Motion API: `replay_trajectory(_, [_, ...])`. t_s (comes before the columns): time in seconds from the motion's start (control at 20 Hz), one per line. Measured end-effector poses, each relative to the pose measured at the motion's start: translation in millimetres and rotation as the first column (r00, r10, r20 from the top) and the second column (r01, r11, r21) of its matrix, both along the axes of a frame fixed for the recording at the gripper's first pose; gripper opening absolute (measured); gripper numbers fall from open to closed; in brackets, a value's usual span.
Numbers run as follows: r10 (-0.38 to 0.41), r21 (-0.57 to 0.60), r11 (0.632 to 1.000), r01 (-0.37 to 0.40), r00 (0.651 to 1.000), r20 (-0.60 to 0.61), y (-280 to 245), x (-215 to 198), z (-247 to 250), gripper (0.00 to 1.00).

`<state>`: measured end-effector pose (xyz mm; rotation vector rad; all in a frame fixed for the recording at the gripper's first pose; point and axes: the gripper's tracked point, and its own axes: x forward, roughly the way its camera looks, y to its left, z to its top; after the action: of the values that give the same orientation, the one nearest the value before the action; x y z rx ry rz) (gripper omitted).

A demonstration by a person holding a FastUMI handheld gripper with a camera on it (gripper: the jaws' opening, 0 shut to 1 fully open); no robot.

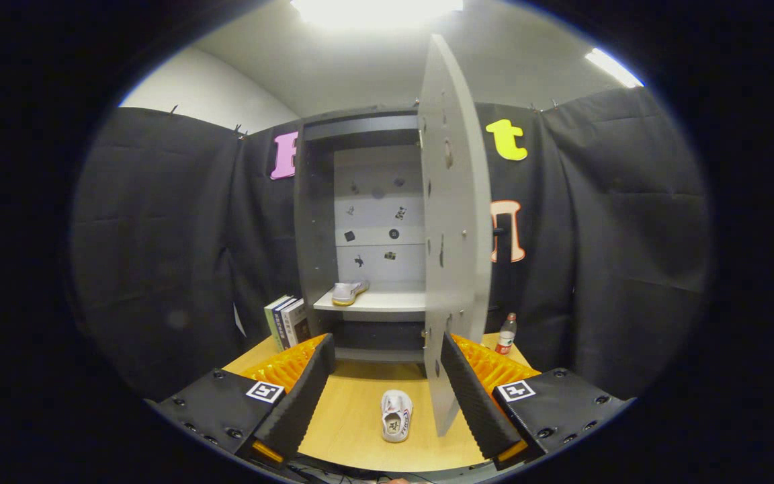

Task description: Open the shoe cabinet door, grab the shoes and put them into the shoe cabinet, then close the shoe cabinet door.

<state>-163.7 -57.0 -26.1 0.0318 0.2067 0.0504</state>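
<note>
**Wooden tabletop, one shoe in, one shoe out**

Wood-grain tabletop (353, 403) up close, with the tongs (387, 396) spread wide and holding nothing. One white shoe (396, 415) lies on the tabletop between the fingers. Just past it the cabinet door (451, 228) is swung open, edge-on toward the camera. Further back, the shoe cabinet (367, 228) has the other shoe (349, 292) on its shelf. Books (286, 323) stand left of the cabinet, a bottle (506, 334) to its right.

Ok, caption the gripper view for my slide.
Open hand-held gripper frames a shoe on the table; another shoe sits inside the cabinet, door open.
</note>
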Motion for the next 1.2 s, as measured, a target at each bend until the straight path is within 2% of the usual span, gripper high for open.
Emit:
replay_trajectory(0.3, [0.131, 0.044, 0.991, -0.129, 0.991, -0.042, 63, 43, -34, 0.99])
replay_trajectory(0.4, [0.131, 0.065, 0.99, -0.126, 0.989, -0.073, 74, 62, -56, 0.99])
replay_trajectory(0.55, [0.071, 0.012, 0.997, -0.07, 0.98, -0.188, 72, 84, -104, 0.99])
replay_trajectory(0.7, [0.084, -0.005, 0.996, -0.089, 0.954, -0.287, 82, 101, -146, 0.99])
replay_trajectory(0.85, [0.103, 0.014, 0.994, -0.107, 0.899, -0.426, 85, 111, -206, 1.0])
replay_trajectory(1.0, [0.111, 0.058, 0.994, -0.095, 0.817, -0.566, 83, 113, -267, 0.99])
replay_trajectory(1.2, [0.088, 0.039, 0.996, -0.084, 0.732, -0.675, 71, 121, -329, 0.99])
